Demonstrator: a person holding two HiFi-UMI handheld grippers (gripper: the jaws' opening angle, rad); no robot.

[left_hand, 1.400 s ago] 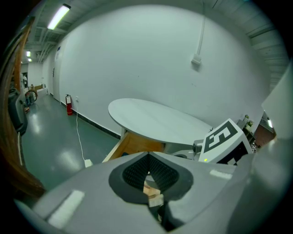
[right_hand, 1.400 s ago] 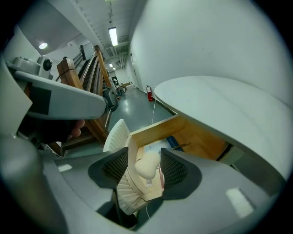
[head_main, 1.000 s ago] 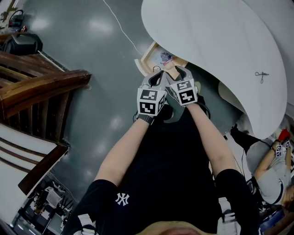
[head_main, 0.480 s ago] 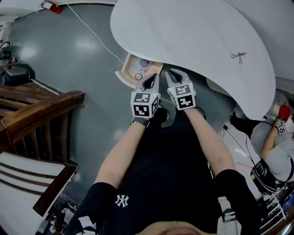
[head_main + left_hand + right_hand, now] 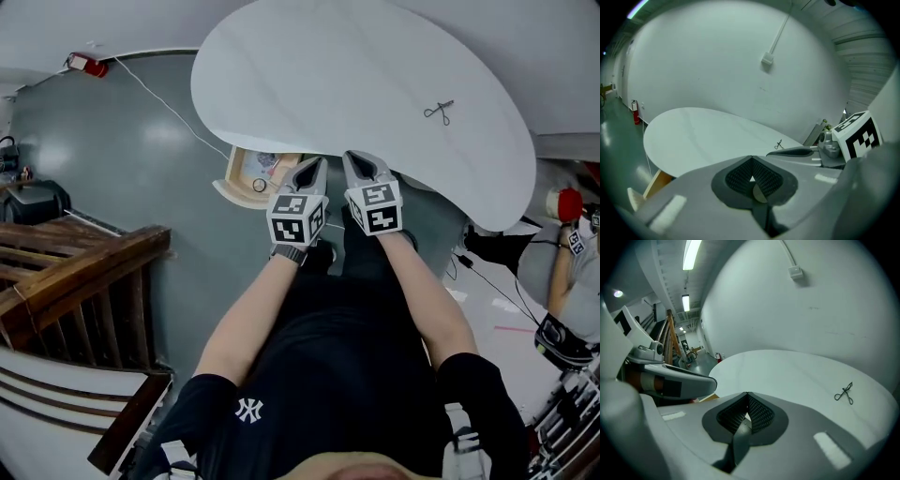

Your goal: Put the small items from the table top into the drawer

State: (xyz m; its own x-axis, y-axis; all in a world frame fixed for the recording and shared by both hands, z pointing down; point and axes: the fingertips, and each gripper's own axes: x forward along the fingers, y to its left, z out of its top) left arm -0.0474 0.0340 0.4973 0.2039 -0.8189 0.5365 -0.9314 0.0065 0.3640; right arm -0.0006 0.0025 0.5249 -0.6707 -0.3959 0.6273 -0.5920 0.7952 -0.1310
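I'd say we're nearly done: the drawer (image 5: 228,184) stands open with small items (image 5: 260,185) inside, and only the scissors (image 5: 438,112) remain on the desk (image 5: 356,75), well apart. My right hand-held gripper (image 5: 361,162) has just been closing and is clenched on nothing. The left hand-held gripper (image 5: 313,169) is clenched too, empty.

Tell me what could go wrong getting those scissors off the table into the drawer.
The scissors lie flat and thin on the smooth table, so they may slide or slip when pinched. The open drawer juts out under the table's edge beside the left gripper; a swing back could knock it.
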